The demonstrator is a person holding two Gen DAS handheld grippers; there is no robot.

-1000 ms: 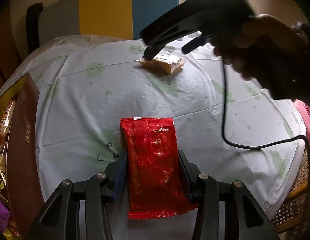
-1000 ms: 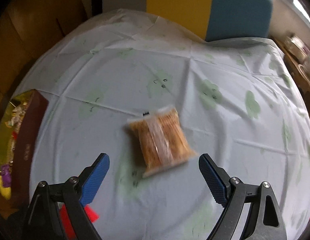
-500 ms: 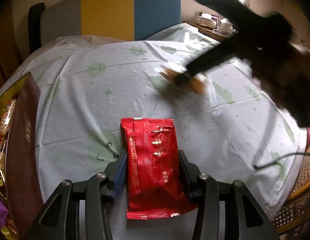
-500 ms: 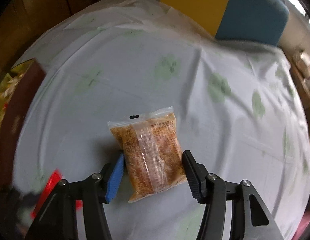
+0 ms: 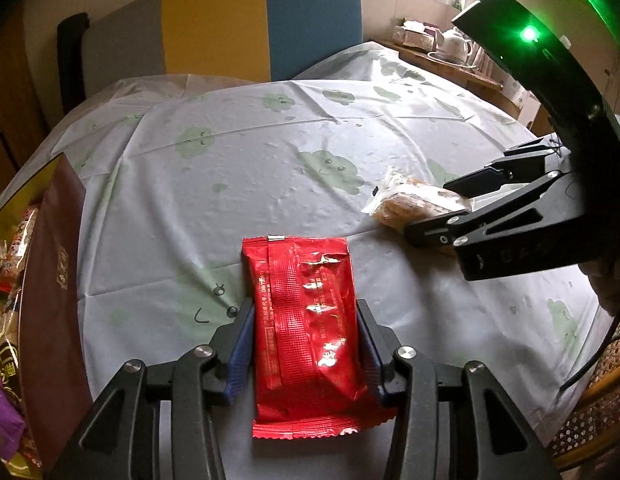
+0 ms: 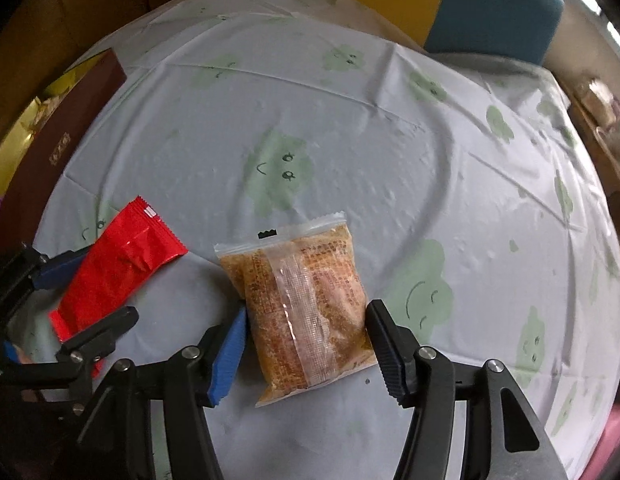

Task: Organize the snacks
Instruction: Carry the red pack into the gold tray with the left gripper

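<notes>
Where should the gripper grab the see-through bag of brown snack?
Probably across the clear snack packet at its puffy middle, coming from its near end. It lies flat, and the right gripper already has one finger on each long side. The crimped ends look thin and slippery.

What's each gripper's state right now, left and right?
Left gripper: shut on the red snack packet.
Right gripper: shut on the clear packet of brown snacks.

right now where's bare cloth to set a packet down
The far half of the tablecloth is bare, from the chair side down to both packets, and to the right of the orange packet. It is crowded near the left edge: red packet, both grippers, and the snack box.
</notes>
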